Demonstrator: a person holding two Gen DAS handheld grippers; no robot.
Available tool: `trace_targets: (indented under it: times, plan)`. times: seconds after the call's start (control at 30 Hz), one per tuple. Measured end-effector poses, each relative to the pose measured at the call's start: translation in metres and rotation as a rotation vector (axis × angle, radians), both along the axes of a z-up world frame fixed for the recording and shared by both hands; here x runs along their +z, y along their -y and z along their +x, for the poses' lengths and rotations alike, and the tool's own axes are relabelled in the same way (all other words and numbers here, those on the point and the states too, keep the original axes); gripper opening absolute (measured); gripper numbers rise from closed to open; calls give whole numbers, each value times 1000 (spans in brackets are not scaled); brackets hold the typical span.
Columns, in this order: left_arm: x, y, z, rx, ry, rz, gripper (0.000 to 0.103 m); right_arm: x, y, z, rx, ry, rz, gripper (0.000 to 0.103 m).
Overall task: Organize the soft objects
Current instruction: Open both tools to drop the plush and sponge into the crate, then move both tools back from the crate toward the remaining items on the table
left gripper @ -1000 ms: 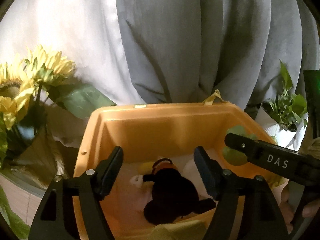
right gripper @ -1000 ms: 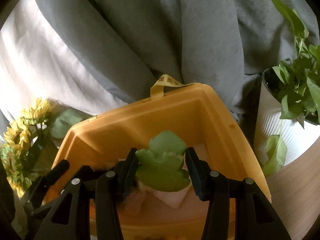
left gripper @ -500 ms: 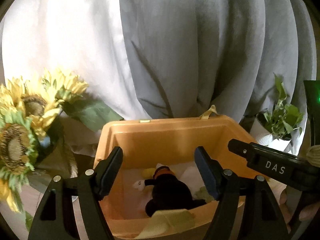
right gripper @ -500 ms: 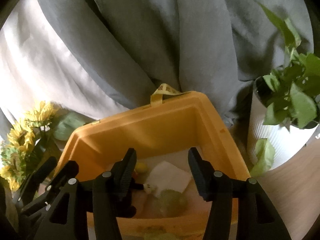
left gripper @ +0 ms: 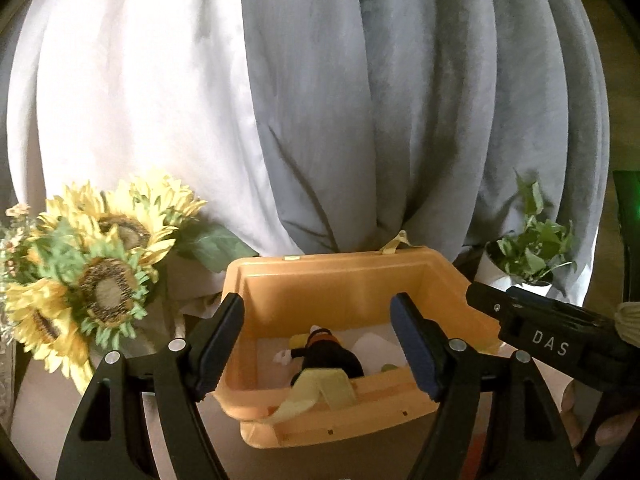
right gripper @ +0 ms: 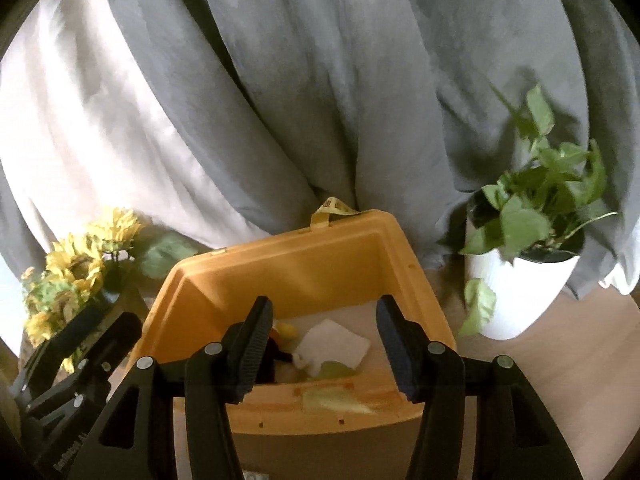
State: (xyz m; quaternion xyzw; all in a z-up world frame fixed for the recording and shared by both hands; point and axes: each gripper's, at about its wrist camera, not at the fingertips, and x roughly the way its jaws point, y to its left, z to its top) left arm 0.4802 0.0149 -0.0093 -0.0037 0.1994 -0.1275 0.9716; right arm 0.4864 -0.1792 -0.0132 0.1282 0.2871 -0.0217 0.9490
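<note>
Both claws hang above the near edge of the orange, square-cornered plastic bin (left gripper: 360,280), which fills the lower middle of each wrist view. The left gripper (left gripper: 320,344) has its jaws apart with nothing between them; through the gap the bin's floor shows. The right gripper (right gripper: 324,344) also has its jaws standing apart and clamps nothing.

The soft things lie inside the bin: a black plush toy with an orange collar (left gripper: 332,356) at the lower centre of the left view, a folded white cloth (right gripper: 332,342) beside it, and a pale green soft piece (right gripper: 332,369) just below the cloth in the right view. A yellow fabric strap (left gripper: 320,394) drapes over the bin's near wall.

Judging by the empty jaws and the filled bin, the step in hand looks like the retreat after a drop. No loose soft object shows outside the bin, so the next move calls for finding one first, while keeping clear of the yellow artificial sunflowers (left gripper: 100,276) at left and the leafy plant in a white pot (right gripper: 532,264) at right.
</note>
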Motion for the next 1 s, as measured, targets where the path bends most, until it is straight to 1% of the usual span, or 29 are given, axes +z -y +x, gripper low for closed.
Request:
trace_targets:
  times: [0.2,0.3,0.47,0.53,0.7,0.83,0.93,1.0]
  plan:
    - [4,-4,-26,7,11,6,76,7,-1,-26,-12,14,-15,55]
    - [4,-6,-39,8,16,10,77,10,-3,-39,-22,23,-28,61]
    - [1,-10,-59,21,20,28,78,13,-8,-59,-37,33,-51,63]
    - [0,-12,-66,24,18,31,78,13,-9,-69,-53,35,-62,65]
    - [-4,-18,-86,32,15,35,79,13,-13,-96,-95,42,-81,67]
    - [-5,-19,-101,32,13,41,80,14,-14,-115,-137,54,-92,71]
    - [-6,-19,-112,34,17,48,82,14,-12,-130,-173,62,-97,72]
    - [-7,-18,-118,37,20,51,87,14,-10,-140,-210,68,-98,76]
